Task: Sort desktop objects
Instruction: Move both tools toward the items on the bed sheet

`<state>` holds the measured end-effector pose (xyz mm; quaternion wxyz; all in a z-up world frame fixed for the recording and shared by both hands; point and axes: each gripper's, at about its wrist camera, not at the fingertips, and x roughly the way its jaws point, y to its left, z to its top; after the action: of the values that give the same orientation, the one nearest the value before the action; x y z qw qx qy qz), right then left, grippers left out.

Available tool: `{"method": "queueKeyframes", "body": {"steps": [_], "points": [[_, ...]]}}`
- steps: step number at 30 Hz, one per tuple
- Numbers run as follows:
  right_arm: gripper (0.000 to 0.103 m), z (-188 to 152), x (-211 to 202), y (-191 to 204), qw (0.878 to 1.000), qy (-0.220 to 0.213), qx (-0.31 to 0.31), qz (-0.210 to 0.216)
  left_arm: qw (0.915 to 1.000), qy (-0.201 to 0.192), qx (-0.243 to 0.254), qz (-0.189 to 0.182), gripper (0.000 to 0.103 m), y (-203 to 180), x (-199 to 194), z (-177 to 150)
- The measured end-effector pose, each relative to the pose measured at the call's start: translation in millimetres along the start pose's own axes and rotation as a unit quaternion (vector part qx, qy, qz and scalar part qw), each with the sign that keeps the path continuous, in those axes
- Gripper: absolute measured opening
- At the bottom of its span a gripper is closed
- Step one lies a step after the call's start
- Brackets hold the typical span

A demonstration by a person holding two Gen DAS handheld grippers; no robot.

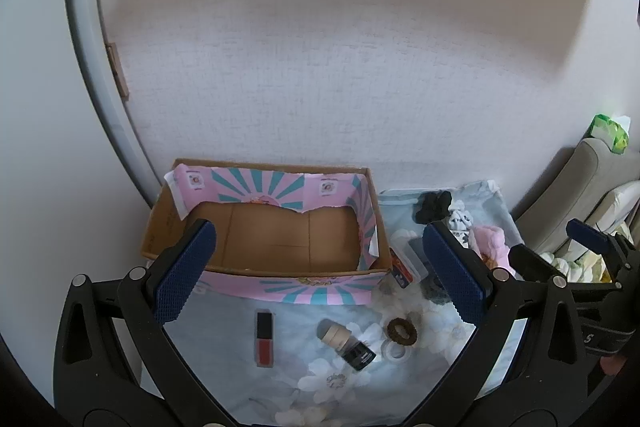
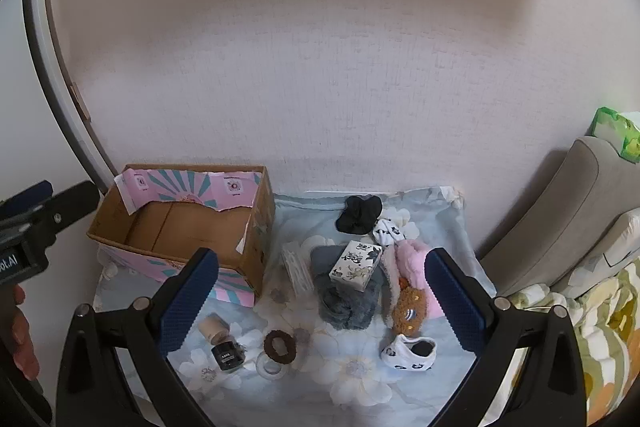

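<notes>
An empty cardboard box [image 1: 264,239] with pink and teal wrap stands at the back left of a floral cloth; it also shows in the right wrist view [image 2: 180,227]. In front lie a red lipstick [image 1: 264,338], a small bottle [image 1: 346,344] with a black cap, a brown hair tie [image 1: 401,331] and a tape roll [image 1: 396,351]. My left gripper [image 1: 320,275] is open and empty above them. My right gripper [image 2: 322,303] is open and empty above a patterned white box [image 2: 356,265], grey fluffy cloth [image 2: 348,303], pink and brown plush [image 2: 408,291] and a sock [image 2: 410,351].
A black scrunchie [image 2: 359,213] and a patterned sock [image 2: 390,231] lie at the back. A clear plastic case [image 2: 297,267] leans beside the box. A wall stands behind. A grey cushion [image 2: 568,211] and striped bedding [image 2: 600,339] are at the right.
</notes>
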<state>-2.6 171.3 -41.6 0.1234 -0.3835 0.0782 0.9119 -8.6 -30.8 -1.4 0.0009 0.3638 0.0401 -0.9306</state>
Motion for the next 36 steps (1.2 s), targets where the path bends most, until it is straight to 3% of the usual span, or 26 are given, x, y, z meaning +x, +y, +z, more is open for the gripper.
{"method": "queueKeyframes", "body": {"steps": [14,26,31,36], "points": [[0.103,-2,-7,-9,1.0,-0.007,0.003,0.009,0.9999,0.007,0.003,-0.007,0.103,0,-4,-2],[0.103,17,-38,-56,0.999,-0.035,-0.03,0.025,0.9995,0.016,0.023,-0.014,0.103,-5,2,-5],[0.103,5,-26,-83,0.999,-0.012,-0.026,0.018,0.9972,0.039,0.027,-0.057,0.103,-22,18,-20],[0.103,-14,2,-110,0.999,0.038,-0.013,0.024,0.9937,0.051,0.044,-0.09,0.101,-57,36,-41]]}}
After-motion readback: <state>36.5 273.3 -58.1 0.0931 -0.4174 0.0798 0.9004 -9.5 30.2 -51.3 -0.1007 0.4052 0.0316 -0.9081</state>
